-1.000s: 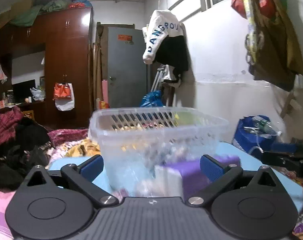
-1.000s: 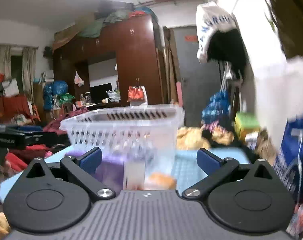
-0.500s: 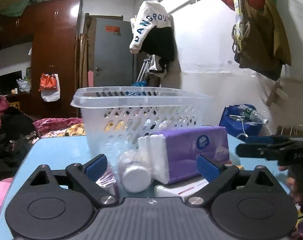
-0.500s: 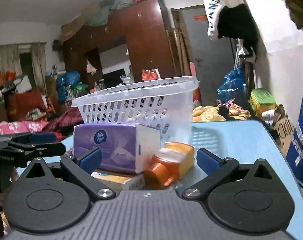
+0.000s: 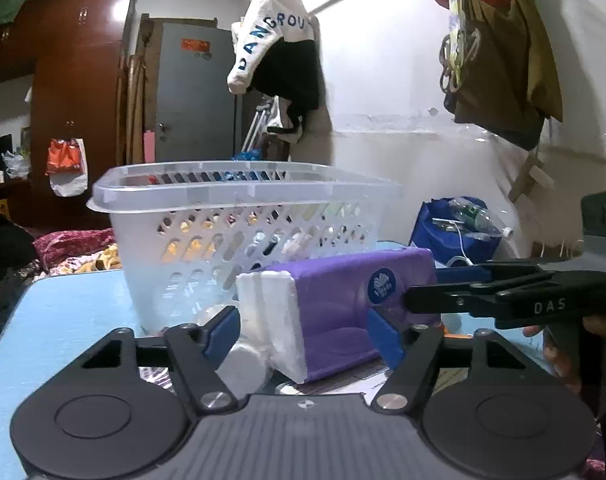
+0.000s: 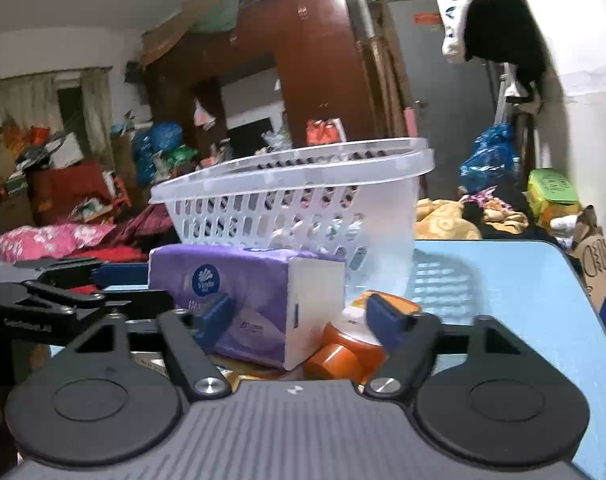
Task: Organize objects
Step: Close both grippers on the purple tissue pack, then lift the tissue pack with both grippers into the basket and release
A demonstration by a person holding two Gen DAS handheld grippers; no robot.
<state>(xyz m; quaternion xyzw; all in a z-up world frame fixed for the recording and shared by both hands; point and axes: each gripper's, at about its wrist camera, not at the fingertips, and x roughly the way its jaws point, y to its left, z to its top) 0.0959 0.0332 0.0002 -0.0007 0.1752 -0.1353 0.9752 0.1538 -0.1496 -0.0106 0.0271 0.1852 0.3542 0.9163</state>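
Observation:
A purple tissue pack (image 5: 343,304) lies on the blue table in front of a clear plastic basket (image 5: 239,232). My left gripper (image 5: 303,332) is open, its fingers on either side of the pack's near white end, next to a white-capped bottle (image 5: 243,368). In the right wrist view my right gripper (image 6: 299,320) is open around the pack's other end (image 6: 247,288) and an orange bottle (image 6: 347,344). The basket (image 6: 303,208) stands just behind. Each gripper shows in the other's view: the right one (image 5: 499,300) and the left one (image 6: 55,300).
A flat box or booklet (image 5: 363,376) lies under the tissue pack. The blue table (image 6: 503,280) extends to the right of the basket. Piles of clothes and bags surround the table; a blue bag (image 5: 459,228) sits by the wall.
Both grippers have moved closer to the items in front of the basket and now straddle the tissue pack from opposite ends. The jaws look somewhat narrower than before.

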